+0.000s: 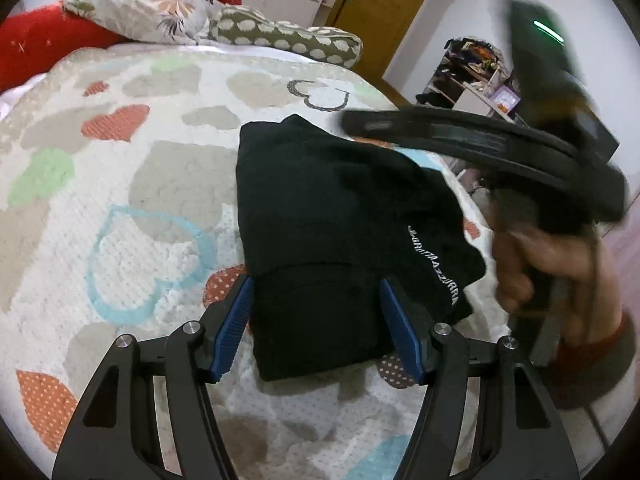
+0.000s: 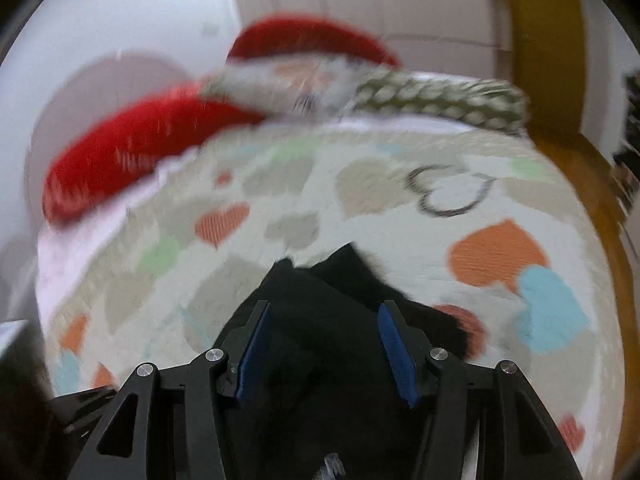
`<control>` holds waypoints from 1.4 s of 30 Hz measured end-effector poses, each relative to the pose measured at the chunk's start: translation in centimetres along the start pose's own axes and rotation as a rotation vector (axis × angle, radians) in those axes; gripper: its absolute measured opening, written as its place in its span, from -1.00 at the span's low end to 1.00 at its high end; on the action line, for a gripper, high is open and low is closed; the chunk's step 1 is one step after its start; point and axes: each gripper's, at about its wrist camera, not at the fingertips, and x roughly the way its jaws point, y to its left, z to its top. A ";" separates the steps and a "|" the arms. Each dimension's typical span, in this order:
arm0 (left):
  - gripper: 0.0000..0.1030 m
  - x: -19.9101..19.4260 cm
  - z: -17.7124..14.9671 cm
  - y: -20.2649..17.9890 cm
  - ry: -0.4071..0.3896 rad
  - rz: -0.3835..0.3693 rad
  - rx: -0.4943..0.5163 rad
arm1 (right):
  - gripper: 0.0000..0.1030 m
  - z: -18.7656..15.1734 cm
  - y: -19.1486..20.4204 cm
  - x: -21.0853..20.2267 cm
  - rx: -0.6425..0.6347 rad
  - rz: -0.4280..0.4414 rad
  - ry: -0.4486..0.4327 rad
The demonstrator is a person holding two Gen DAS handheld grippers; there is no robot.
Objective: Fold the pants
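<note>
1. Heart-patterned bedspread covers the bed, and it is the landmark for all places below.
2. Black pants lie folded into a compact bundle near the middle of the bedspread, with white lettering on one edge.
3. Red pillows and a floral pillow rest at the far end of the bedspread.
4. Left gripper hovers over the near edge of the pants; its blue pads stand spread on both sides of the bundle, not pressing it.
5. Right gripper is blurred above the pants, its jaws apart and pinching nothing, as far as the blur allows.
6. A hand holds this gripper beside the bedspread's right edge.
</note>
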 end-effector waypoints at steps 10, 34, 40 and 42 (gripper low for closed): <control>0.37 1.0 -0.3 0.8 0.004 -0.032 -0.026 | 0.05 1.4 -1.2 8.2 -0.005 -0.076 0.135; 0.38 0.7 -0.7 -0.2 0.027 0.022 -0.008 | 0.21 -12.0 -3.3 -4.8 0.108 -0.099 0.018; 0.38 -0.7 -0.1 -0.4 0.016 0.046 0.007 | 0.22 -11.8 -5.0 -6.6 0.207 -0.021 0.004; 0.38 -1.1 0.2 -0.2 0.005 0.048 -0.001 | 0.22 -11.6 -5.4 -7.1 0.222 -0.022 -0.017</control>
